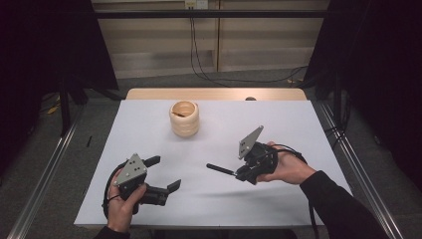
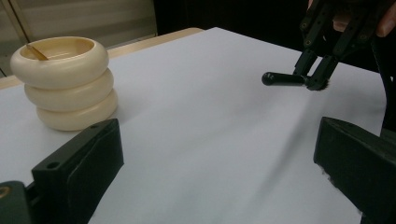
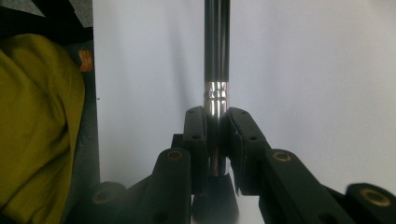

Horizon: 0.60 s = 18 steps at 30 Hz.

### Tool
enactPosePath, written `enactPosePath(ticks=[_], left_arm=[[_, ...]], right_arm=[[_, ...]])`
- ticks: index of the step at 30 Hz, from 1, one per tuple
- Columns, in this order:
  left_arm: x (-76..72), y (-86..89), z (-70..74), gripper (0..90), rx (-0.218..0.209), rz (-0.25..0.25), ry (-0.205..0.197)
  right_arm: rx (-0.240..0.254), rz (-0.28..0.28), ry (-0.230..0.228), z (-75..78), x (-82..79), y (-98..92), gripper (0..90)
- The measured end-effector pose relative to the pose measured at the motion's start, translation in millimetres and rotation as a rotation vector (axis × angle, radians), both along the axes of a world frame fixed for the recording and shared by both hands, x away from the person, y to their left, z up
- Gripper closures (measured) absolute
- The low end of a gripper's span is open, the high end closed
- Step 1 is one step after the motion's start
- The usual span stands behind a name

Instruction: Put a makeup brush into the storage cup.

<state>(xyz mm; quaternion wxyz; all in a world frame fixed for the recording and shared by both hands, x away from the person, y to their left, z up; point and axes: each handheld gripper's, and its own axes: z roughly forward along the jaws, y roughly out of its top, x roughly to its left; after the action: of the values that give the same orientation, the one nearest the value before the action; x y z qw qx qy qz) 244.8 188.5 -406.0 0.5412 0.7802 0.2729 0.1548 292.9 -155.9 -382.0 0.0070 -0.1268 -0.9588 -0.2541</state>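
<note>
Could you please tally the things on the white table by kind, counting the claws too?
Cream ringed holder: 1
Black brush, clamped in the right claw: 1
Claws: 2, the left claw open
Total: 4

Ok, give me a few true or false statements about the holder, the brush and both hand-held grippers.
1. The right hand-held gripper is shut on a black brush. True.
2. The left hand-held gripper grips the cream ringed holder. False: its jaws stand open with nothing between them, well short of the holder.
3. The holder lies on its side. False: it stands upright on the white table.
4. A thin stick rests inside the holder. True.
</note>
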Motion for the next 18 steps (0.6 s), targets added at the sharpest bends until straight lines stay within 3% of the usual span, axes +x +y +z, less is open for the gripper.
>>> enactPosePath(ticks=[6,7,13,18], left_arm=[[4.4,-5.9,2.7,1.4,0.015,-0.047,0.007],[4.0,-7.1,3.9,1.4,0.036,-0.036,0.003],[9.0,-16.7,6.9,1.4,0.049,-0.106,0.024],[11.1,-26.9,10.5,1.5,0.090,-0.158,0.031]], right_arm=[[-0.043,0.015,0.012,0.0,-1.1,3.8,78.0],[-0.047,0.015,0.009,-0.3,-0.9,4.5,78.0],[-0.086,0.033,0.020,-4.2,-1.6,10.7,78.0],[-0.104,0.054,0.024,-5.5,-3.7,16.2,78.0]])
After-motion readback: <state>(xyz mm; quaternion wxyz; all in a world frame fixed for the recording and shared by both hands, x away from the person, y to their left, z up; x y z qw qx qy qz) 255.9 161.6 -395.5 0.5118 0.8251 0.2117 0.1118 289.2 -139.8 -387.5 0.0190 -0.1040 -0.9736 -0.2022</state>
